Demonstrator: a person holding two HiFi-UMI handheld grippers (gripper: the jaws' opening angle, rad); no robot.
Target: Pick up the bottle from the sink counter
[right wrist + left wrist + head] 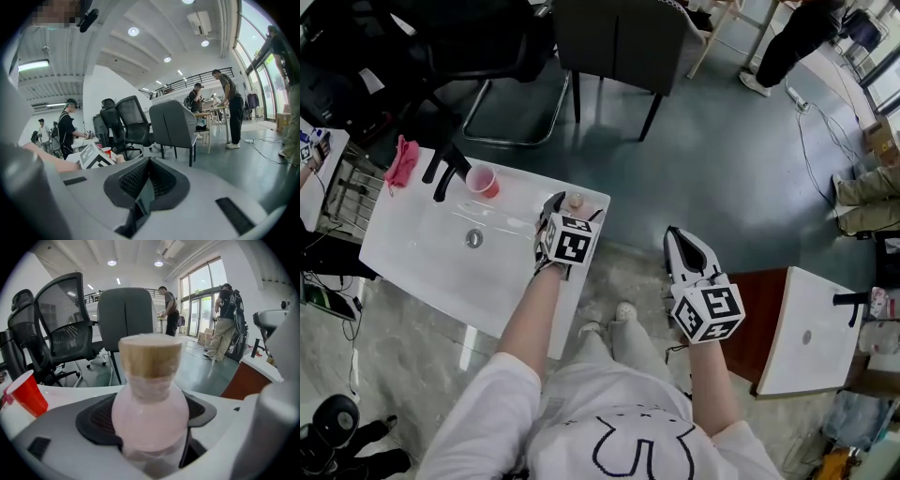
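The left gripper (568, 213) is closed around a small, clear pinkish plastic bottle (151, 408) with a tan round cap (150, 358). The left gripper view shows its dark padded jaws pressing on both sides of the bottle's rounded body, and the bottle is upright. In the head view the bottle is over the far right corner of the white rectangular sink counter (422, 246); its base is hidden, so it cannot be told whether it rests on the counter. A red plastic cup (483, 182) stands further left, just beside a black faucet (447, 170), and a crumpled pink cloth (402, 161) lies at the counter's left end. The right gripper (677, 240) hangs over the floor to the right, well apart from the counter, with its jaws together and nothing between them.
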